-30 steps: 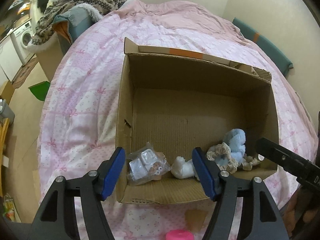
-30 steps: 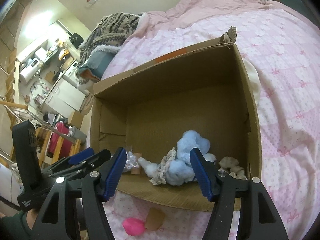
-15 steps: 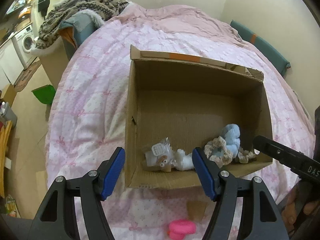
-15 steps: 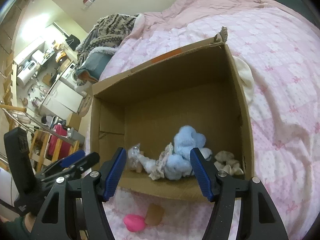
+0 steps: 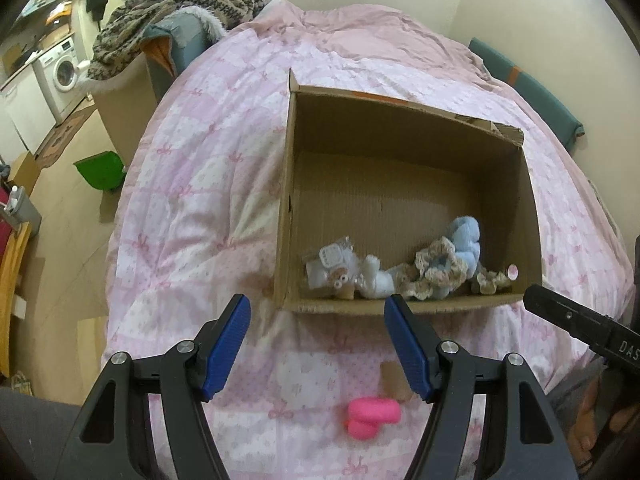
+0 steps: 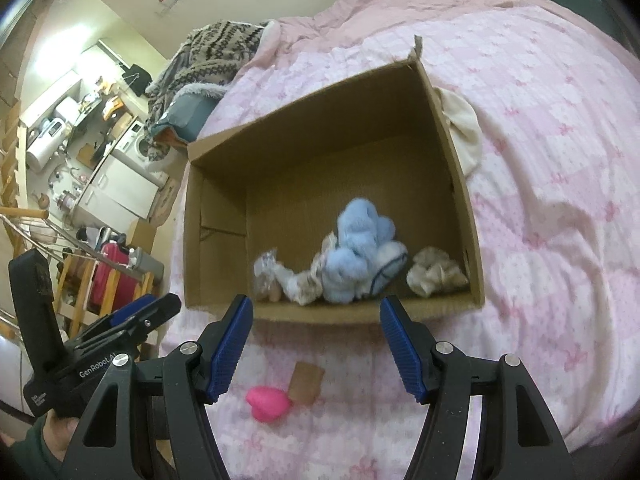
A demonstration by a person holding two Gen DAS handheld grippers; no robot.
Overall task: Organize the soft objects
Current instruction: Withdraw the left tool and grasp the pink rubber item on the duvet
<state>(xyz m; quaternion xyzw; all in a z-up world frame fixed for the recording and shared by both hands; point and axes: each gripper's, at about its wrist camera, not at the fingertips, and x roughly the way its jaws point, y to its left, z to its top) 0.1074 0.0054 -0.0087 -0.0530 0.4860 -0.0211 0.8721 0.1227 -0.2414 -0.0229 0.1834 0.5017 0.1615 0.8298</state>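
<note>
Cardboard makes up the big box that sits on the bed with the pink cover. From the left wrist view, the left gripper is spread wide and holds nothing. It hangs over the bed, just in front of the box. Inside the box, along the near wall, lie a small clear bag of bits, a white soft toy, a frilly scrunchie and a blue fluffy toy. A pink soft thing lies on the cover outside the box, near the gripper, with a small brown piece just beside it. A striped knit blanket is heaped at the far end of the bed.

From the right wrist view, the right gripper is spread wide too, with nothing in it. The blue fluffy toy sits in the box near the front wall, and a beige scrunchie lies to its right. The pink soft thing rests on the cover below the box. A cream cloth pokes out beside the box's right wall.
</note>
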